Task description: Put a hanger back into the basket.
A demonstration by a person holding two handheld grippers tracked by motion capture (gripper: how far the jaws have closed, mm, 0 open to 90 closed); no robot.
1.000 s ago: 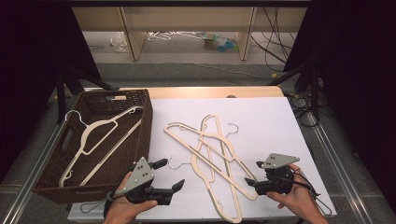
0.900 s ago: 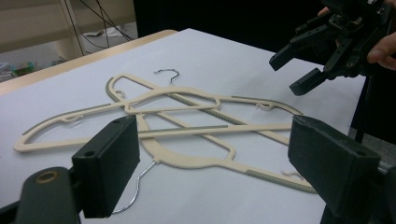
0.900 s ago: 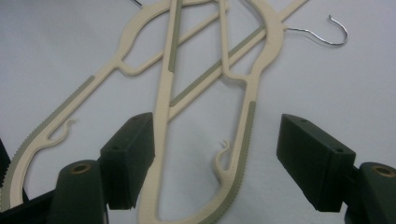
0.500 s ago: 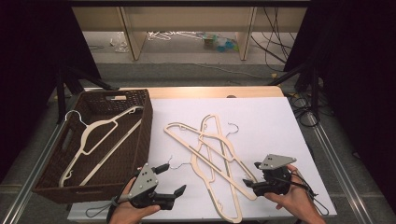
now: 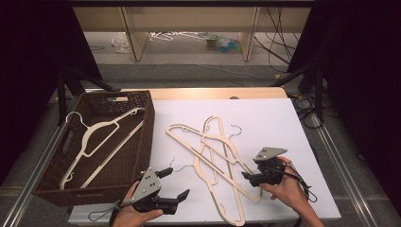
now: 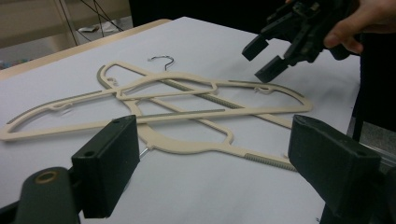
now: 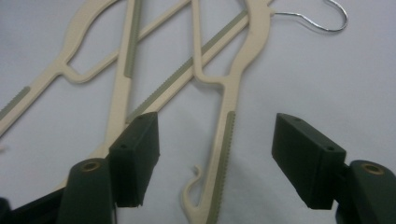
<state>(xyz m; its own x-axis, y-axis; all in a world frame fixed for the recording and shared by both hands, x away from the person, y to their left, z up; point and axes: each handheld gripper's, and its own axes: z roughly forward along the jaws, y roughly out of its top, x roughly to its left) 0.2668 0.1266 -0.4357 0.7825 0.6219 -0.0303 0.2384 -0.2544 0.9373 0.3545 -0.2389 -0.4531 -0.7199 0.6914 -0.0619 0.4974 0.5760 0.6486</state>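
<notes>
Three cream plastic hangers with wire hooks lie crossed in a heap on the white table cover. My right gripper hovers at the heap's near right end, open. Its jaws have just been closing. In the right gripper view one hanger's ribbed arm lies between the jaws of my right gripper, and neither pad touches it. My left gripper is open and holds nothing near the front edge, left of the heap. The left gripper view looks between my left gripper's jaws at the hangers and at the right gripper beyond them.
A dark wicker basket stands at the table's left side with a cream hanger inside. A wire hook sticks out at the top right of the right gripper view. Bare white cover lies right of the heap.
My right gripper has moved left and slightly down, onto the near end of the hanger heap, and its jaws have narrowed. The left gripper has barely shifted.
</notes>
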